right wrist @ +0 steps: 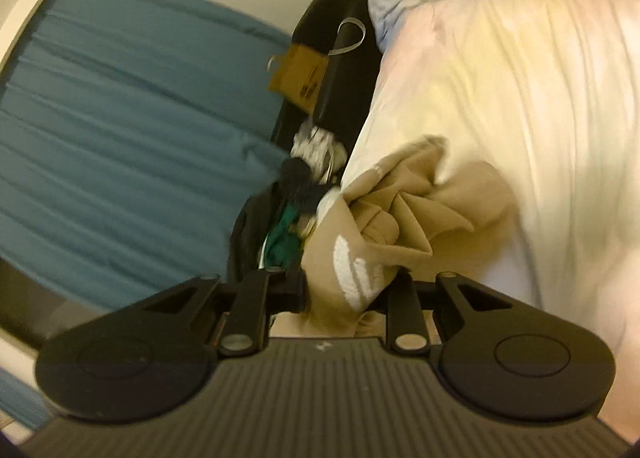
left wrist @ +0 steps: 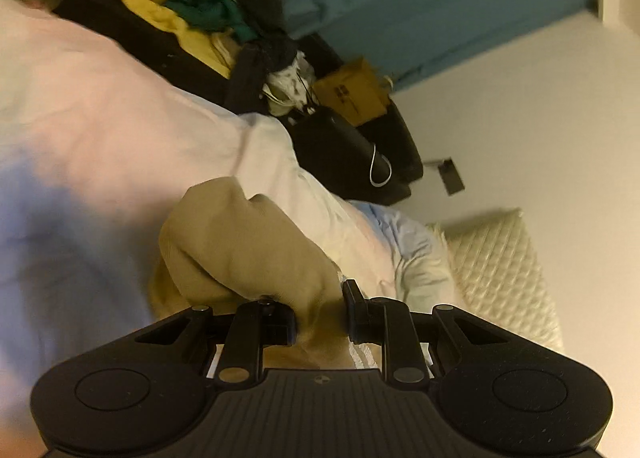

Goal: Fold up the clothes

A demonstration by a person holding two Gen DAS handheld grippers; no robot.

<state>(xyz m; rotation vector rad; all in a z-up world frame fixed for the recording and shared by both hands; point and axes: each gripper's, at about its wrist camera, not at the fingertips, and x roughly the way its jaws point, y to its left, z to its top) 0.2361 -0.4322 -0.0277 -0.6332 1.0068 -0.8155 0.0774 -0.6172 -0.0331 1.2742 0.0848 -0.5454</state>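
A: Left view, far left: soft pale bed cover, smooth and blurred. Upper left: heap of dark, yellow and green clothes. Centre: tan garment, ribbed knit, bunched, pinched in the left claw.

B: Lower right there: quilted cream pillow against a bare wall. Right view, left: pleated teal curtain. Bottom centre: right claw clamped on the same tan cloth, white print showing, at the bed's edge.

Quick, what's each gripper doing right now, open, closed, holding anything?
Left gripper: closed on the tan garment.
Right gripper: closed on the same tan garment, near its white print.
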